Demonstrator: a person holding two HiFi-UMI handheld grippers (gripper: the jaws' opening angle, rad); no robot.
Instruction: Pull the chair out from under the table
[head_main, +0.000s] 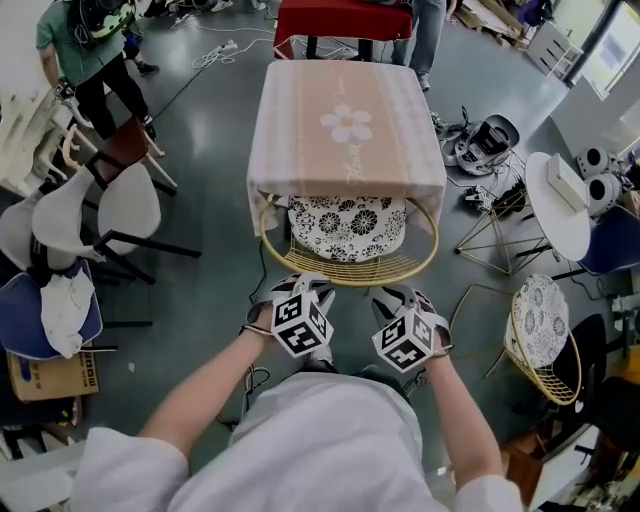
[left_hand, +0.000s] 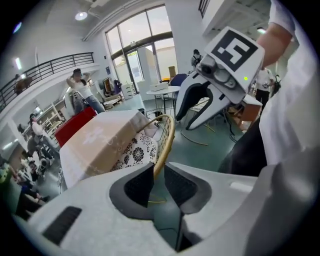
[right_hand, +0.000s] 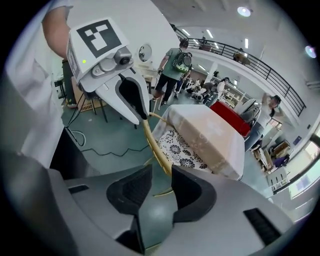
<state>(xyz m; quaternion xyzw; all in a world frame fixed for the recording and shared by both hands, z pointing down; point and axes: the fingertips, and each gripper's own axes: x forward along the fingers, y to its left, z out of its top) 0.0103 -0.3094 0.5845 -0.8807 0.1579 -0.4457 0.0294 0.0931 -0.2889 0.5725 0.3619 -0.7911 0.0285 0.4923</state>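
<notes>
A gold wire chair (head_main: 350, 272) with a black-and-white patterned cushion (head_main: 347, 225) stands half under the table (head_main: 345, 125), which wears a beige flowered cloth. Both grippers sit at the chair's near rim. In the left gripper view the left gripper (left_hand: 159, 182) has the gold rim (left_hand: 167, 137) running between its pads, with a slim gap showing, so it is open. In the right gripper view the right gripper (right_hand: 161, 187) stands open around the same rim (right_hand: 152, 142), clear of the left pad. From the head view, the left gripper (head_main: 303, 285) and right gripper (head_main: 400, 297) are side by side.
A second wire chair (head_main: 545, 340) stands at the right beside a round white table (head_main: 560, 205). White and dark chairs (head_main: 100, 215) crowd the left. A person (head_main: 85, 50) stands at the far left, a red table (head_main: 340, 20) behind. Cables lie on the grey floor.
</notes>
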